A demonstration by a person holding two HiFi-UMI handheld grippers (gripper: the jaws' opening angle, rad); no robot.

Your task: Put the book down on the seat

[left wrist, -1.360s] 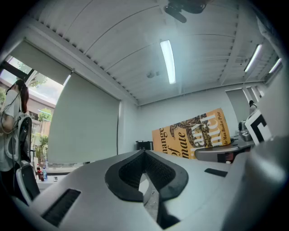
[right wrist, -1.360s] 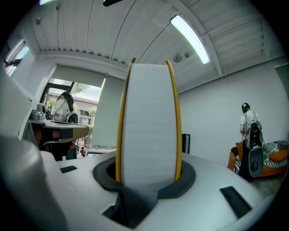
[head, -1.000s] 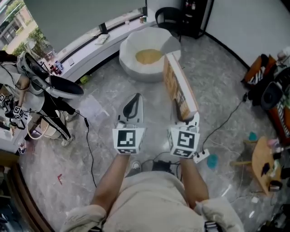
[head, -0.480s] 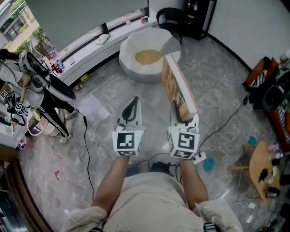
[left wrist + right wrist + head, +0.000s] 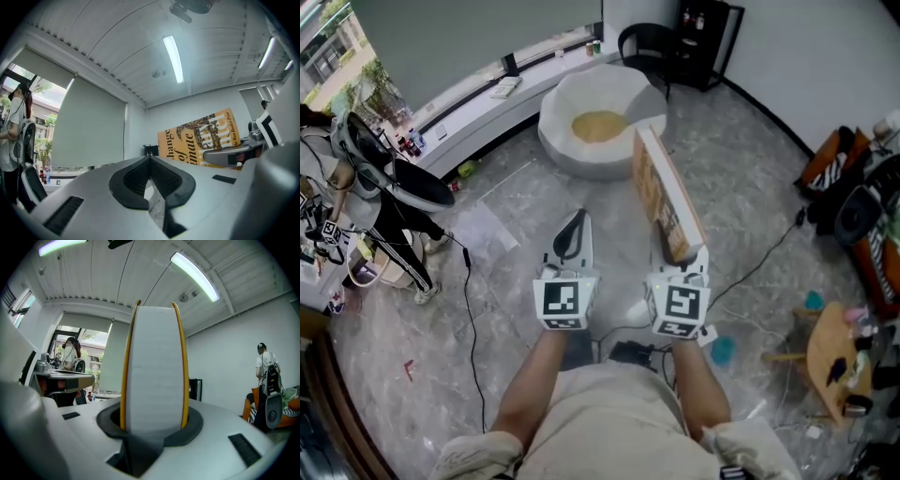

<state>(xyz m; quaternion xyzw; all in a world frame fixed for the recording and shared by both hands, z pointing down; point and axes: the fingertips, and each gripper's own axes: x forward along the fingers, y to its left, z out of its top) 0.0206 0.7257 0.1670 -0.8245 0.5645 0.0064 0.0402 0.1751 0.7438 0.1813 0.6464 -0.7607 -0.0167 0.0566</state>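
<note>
the right gripper [image 5: 679, 255] has the book [image 5: 667, 192] by its near short end. in the right gripper view its jaws stand part open, about as wide as the book is thick, one pad pressed on each yellow cover, with the white page block [image 5: 154, 366] between them facing the camera.

the book stands on edge in the air, short of the seat [image 5: 567, 155] and a little to the seat's right. its long axis runs straight out from the jaws toward the seat's right rim. the far end points that way and, in the head view, shows just beside that rim. the page edge faces up and the orange front cover faces left, toward the left gripper [image 5: 573, 225]. that cover shows in the left gripper view [image 5: 201, 136] with its print running along the long axis.

the left gripper is level with the right one, on the near side of the seat, well apart from the book. its jaws [image 5: 150, 161] are closed together with nothing between them.

the seat is a white round beanbag on the floor [image 5: 516, 216] with a yellow cushion [image 5: 598, 125] in its hollow.
</note>
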